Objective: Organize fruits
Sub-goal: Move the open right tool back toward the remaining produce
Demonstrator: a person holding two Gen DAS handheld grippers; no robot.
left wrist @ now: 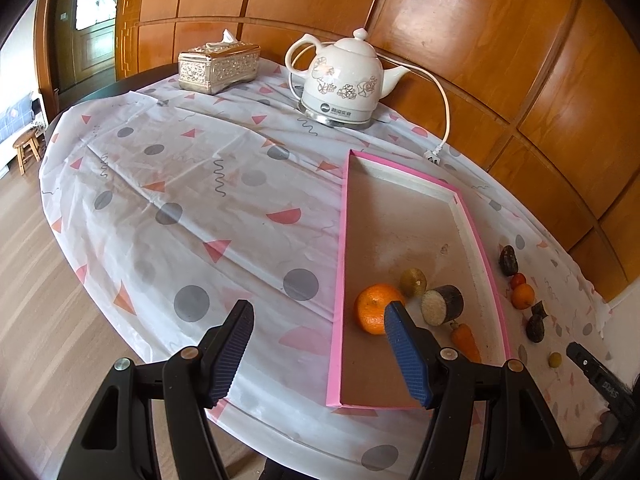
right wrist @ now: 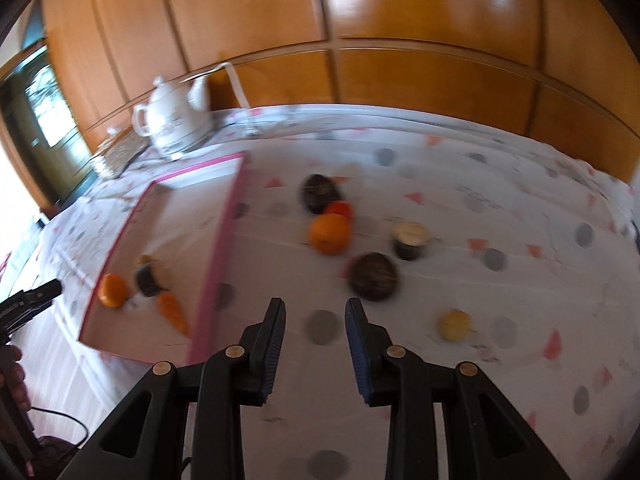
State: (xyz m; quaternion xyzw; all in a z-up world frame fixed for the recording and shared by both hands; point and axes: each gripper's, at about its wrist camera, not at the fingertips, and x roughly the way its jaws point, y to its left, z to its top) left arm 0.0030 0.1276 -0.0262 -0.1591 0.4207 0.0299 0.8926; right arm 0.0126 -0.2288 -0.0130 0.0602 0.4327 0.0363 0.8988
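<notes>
A pink-rimmed tray [left wrist: 404,216] [right wrist: 218,248] lies on the table. In it sit an orange [left wrist: 372,312] [right wrist: 113,290], a small greenish fruit [left wrist: 413,282], a dark cut stump-like piece [left wrist: 443,305] [right wrist: 149,278] and a small carrot [left wrist: 466,340] [right wrist: 173,312]. Right of the tray, on the cloth, lie an orange [right wrist: 330,233], a red fruit [right wrist: 340,208], dark fruits [right wrist: 318,193] [right wrist: 374,276], a dark cut piece [right wrist: 410,240] and a small yellow fruit [right wrist: 454,324]. My left gripper [left wrist: 318,336] is open and empty above the tray's near left edge. My right gripper [right wrist: 316,320] is open and empty, just short of the loose fruits.
A white kettle [left wrist: 344,80] with a trailing cord [left wrist: 442,120] and a silver tissue box [left wrist: 218,66] stand at the back of the table. A wooden panelled wall [left wrist: 480,40] runs behind. The patterned cloth [left wrist: 180,200] hangs over the table's left edge above a wooden floor.
</notes>
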